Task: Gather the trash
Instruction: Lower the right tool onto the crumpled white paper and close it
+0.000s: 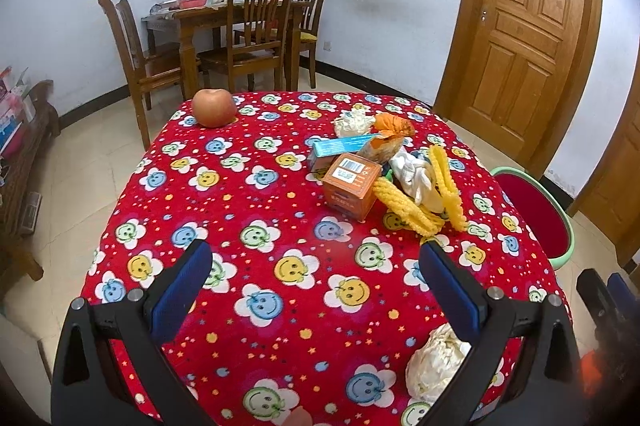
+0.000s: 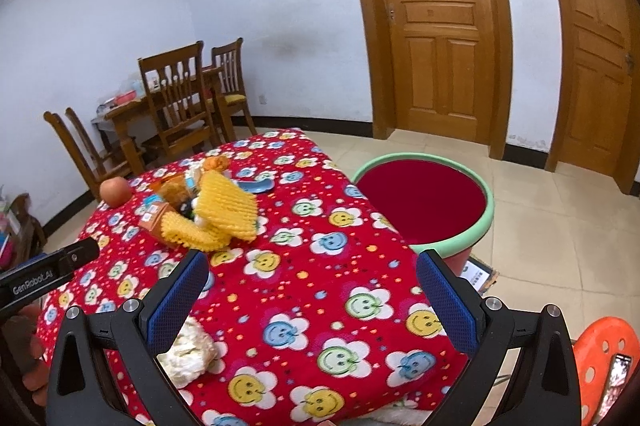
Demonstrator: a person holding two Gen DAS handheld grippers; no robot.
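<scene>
A pile of trash lies on the red smiley tablecloth (image 1: 280,210): an orange carton (image 1: 351,183), a blue box (image 1: 340,146), yellow foam netting (image 1: 416,206), white crumpled paper (image 1: 412,174) and orange peel (image 1: 390,124). A crumpled white tissue (image 1: 436,362) lies near the front edge, just inside my left gripper's right finger. My left gripper (image 1: 316,262) is open above the cloth. My right gripper (image 2: 312,274) is open too, with the same tissue (image 2: 186,350) by its left finger and the yellow netting (image 2: 224,210) farther ahead.
An apple (image 1: 214,107) sits at the far left corner of the table. A red bin with a green rim (image 2: 424,202) stands on the floor to the table's right. An orange stool (image 2: 600,358) is at the near right. Wooden chairs (image 1: 252,38) and doors (image 1: 528,26) stand behind.
</scene>
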